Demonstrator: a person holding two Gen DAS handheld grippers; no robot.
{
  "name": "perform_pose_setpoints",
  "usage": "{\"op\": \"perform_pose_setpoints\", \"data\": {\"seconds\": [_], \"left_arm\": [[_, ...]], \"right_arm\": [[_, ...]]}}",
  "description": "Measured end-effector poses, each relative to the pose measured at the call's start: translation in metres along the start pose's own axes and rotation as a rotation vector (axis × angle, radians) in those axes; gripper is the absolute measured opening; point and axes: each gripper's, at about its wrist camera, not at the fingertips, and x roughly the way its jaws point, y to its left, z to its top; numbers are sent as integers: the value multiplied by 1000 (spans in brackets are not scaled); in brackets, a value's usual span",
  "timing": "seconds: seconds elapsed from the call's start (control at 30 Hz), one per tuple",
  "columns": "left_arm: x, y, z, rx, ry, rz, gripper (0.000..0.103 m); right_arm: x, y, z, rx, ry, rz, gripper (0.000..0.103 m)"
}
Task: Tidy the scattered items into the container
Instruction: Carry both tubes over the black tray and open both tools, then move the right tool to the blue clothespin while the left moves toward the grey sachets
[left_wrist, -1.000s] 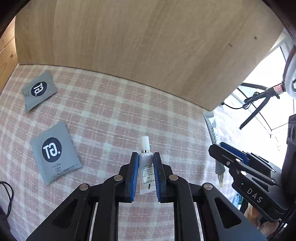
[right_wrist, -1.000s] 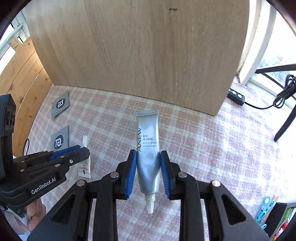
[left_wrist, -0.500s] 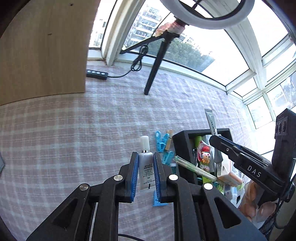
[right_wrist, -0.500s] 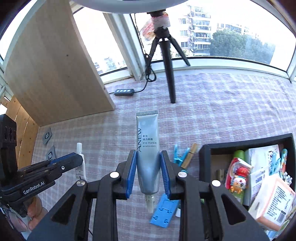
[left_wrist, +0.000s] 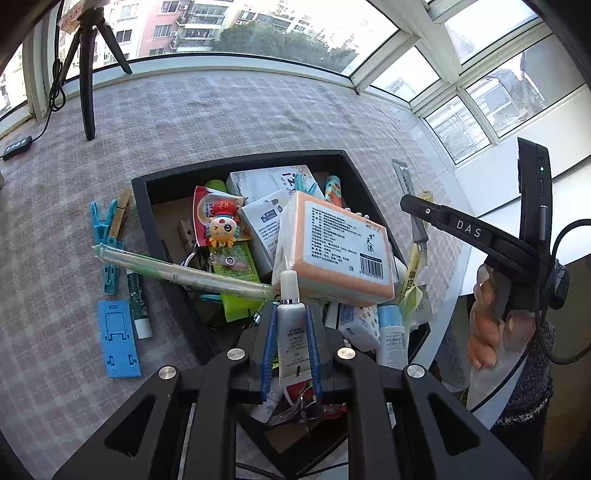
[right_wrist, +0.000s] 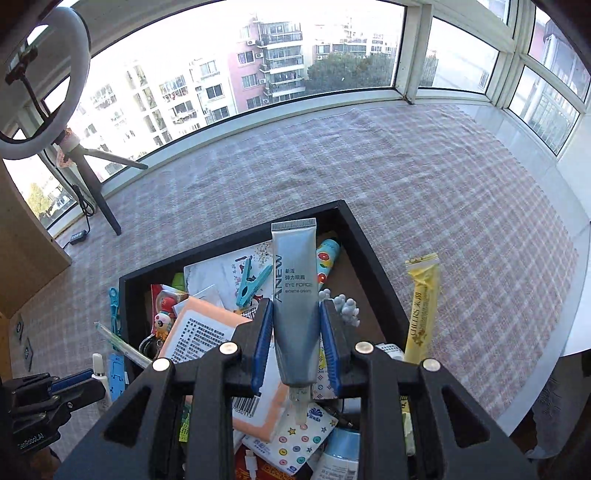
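Left black two-finger gripper with blue pads (left_wrist: 290, 345) angled steeply down, clamped on a small white tube (left_wrist: 292, 334), right black blue-padded gripper (right_wrist: 295, 345) likewise pitched down, pinching a silver cream tube (right_wrist: 295, 295), fingers of the right hand (left_wrist: 491, 321) wrapped round its handle

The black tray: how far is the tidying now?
Done: the tray is already heaped with packets and boxes. In hand: the left gripper holds a small white tube, the right gripper a silver tube. Left: blue clips, a phone stand.
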Motion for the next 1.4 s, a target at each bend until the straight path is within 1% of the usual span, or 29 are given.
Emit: {"op": "perform_pose_setpoints", "data": {"seconds": [0.03, 0.07, 0.1, 0.13, 0.2, 0.27, 0.37, 0.53, 0.67, 0.77, 0.93, 1.1, 1.23, 1.4], "left_arm": [[7, -5, -1, 11, 10, -4, 15], [12, -10, -3, 20, 23, 1, 18], [15, -13, -5, 28, 37, -1, 27], [15, -16, -8, 34, 37, 1, 30], [12, -18, -12, 58, 17, 35, 30], [8, -16, -13, 59, 10, 46, 30], [3, -5, -14, 34, 0, 57, 29], [-13, 24, -19, -16, -29, 94, 29], [-29, 55, -23, -82, -54, 129, 29], [-48, 79, -25, -122, -94, 165, 29], [-78, 132, -34, -205, -141, 219, 29], [-112, 197, -55, -308, -189, 290, 29], [-136, 249, -77, -395, -209, 335, 29], [-162, 298, -102, -451, -224, 410, 29]], "right_arm": [[0, -5, 0, 6, 0, -2, 25], [1, -8, -1, 9, -2, 1, 26], [1, -10, -2, 6, -5, 11, 26], [1, -11, -2, 4, -7, 20, 27], [1, -13, -1, 18, -4, 24, 40], [-5, -14, -2, 32, -20, 35, 41], [-11, -11, -1, 36, -36, 43, 41], [-18, 6, -2, 15, -51, 77, 41], [-20, 34, -5, -28, -45, 117, 41], [-20, 57, -9, -60, -38, 150, 41], [-20, 97, -13, -115, -24, 200, 41], [-17, 138, -15, -169, -3, 245, 41], [-13, 169, -17, -214, 14, 271, 41], [-2, 210, -17, -271, 51, 300, 41]]}}
